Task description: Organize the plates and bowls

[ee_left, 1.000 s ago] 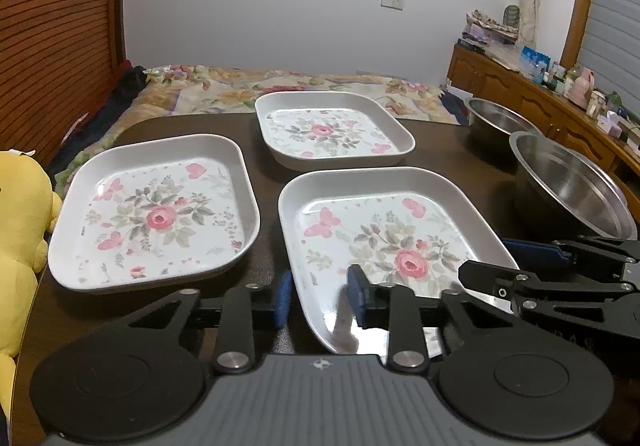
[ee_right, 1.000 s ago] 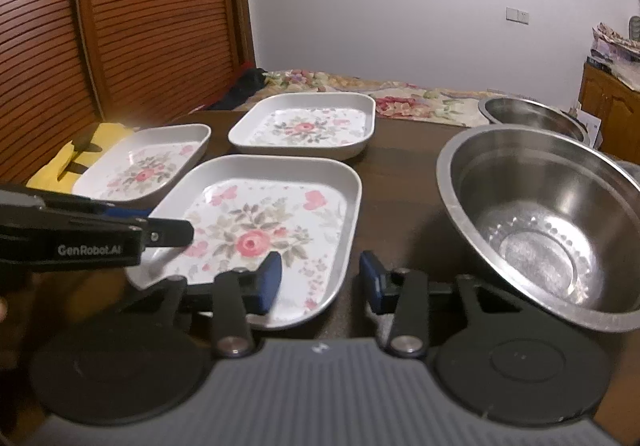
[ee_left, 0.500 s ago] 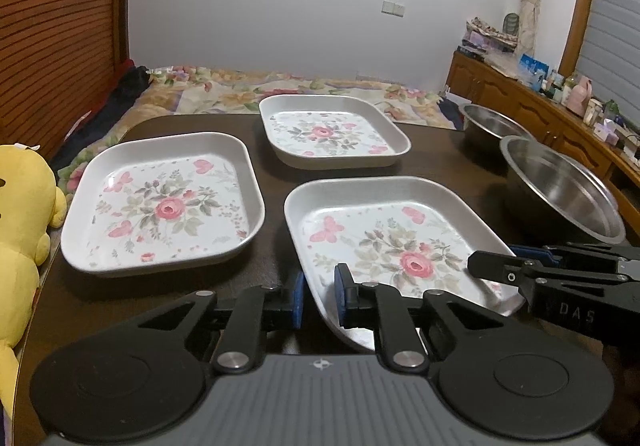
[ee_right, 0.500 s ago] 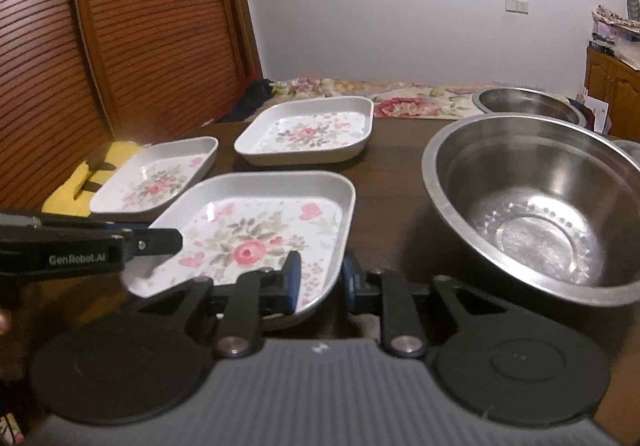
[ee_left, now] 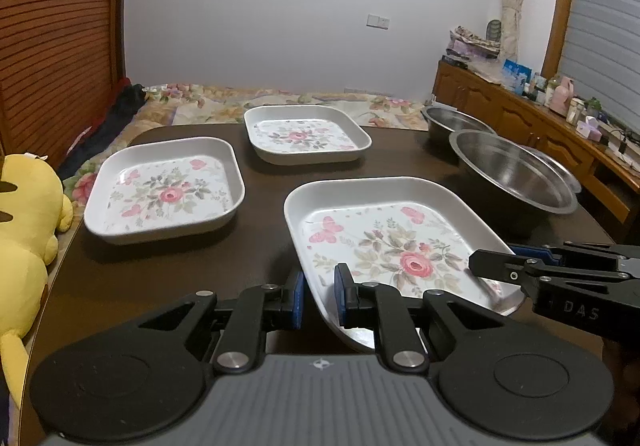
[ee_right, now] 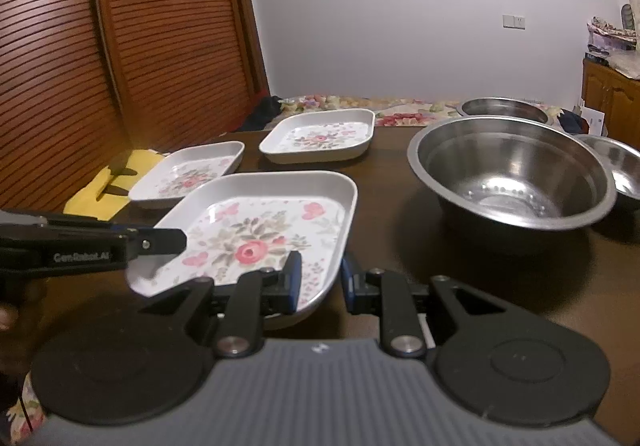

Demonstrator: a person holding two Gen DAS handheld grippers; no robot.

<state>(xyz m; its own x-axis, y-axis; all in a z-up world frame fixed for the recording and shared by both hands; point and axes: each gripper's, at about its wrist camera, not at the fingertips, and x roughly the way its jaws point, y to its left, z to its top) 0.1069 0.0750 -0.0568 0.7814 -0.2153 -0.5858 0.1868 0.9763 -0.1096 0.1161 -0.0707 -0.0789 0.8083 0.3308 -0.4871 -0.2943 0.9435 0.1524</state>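
So there's a dark brown desk (ee_left: 168, 278) with a big steel bowl (ee_right: 512, 170) at 2 o'clock in the right wrist view. The nearest floral plate (ee_left: 400, 238) sits front and center, two more plates (ee_left: 164, 190) behind it at 10 and 12. The left gripper (ee_left: 318, 296) pinches that near plate's left rim, and the right gripper (ee_right: 318, 278) clamps its right rim.

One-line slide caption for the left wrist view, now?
Both grippers, left gripper and right gripper, clamp the near floral white square plate; two matching plates and steel bowls wait.
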